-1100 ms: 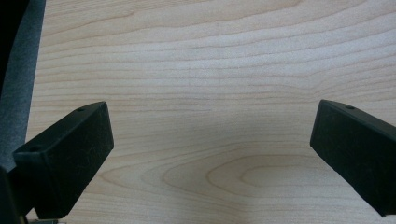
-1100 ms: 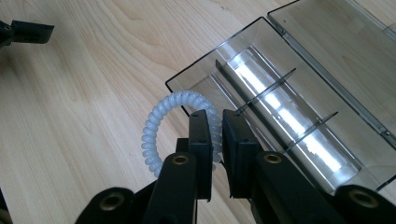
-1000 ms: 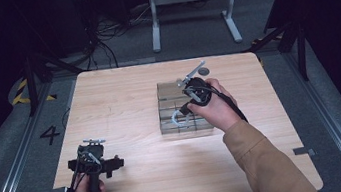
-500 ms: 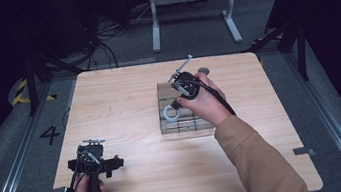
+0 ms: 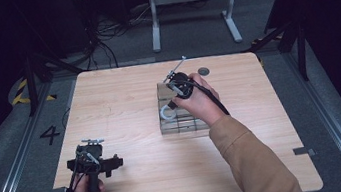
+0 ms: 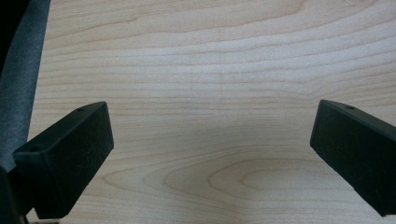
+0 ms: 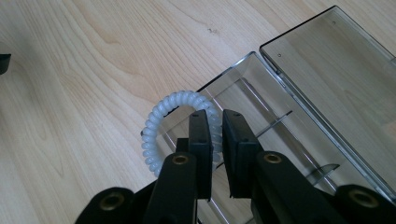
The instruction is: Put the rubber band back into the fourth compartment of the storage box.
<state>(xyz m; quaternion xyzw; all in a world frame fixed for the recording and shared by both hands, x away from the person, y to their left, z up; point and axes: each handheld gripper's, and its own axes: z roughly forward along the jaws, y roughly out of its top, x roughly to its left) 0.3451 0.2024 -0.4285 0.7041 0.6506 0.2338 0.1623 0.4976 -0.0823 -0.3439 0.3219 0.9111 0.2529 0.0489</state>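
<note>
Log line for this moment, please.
right gripper: shut on coiled hair tie, above clear divided box | left gripper: open, holding nothing, over bare table

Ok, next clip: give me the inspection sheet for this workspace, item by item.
Surface: light wooden table, bare apart from the items below.
Job's things: clear compartment box right of centre; white coiled hair tie held over the box's edge.
Clutter: small dark round disc near the far edge; what it is cannot be told.
Grippers: right gripper shut on the hair tie above the box; left gripper with jaws wide apart, holding nothing, near the front left corner.
Cables: black cable trailing from the right gripper along the sleeve.
Surroundings: dark room, grey floor, white stand and tangled floor cables beyond the table.
</note>
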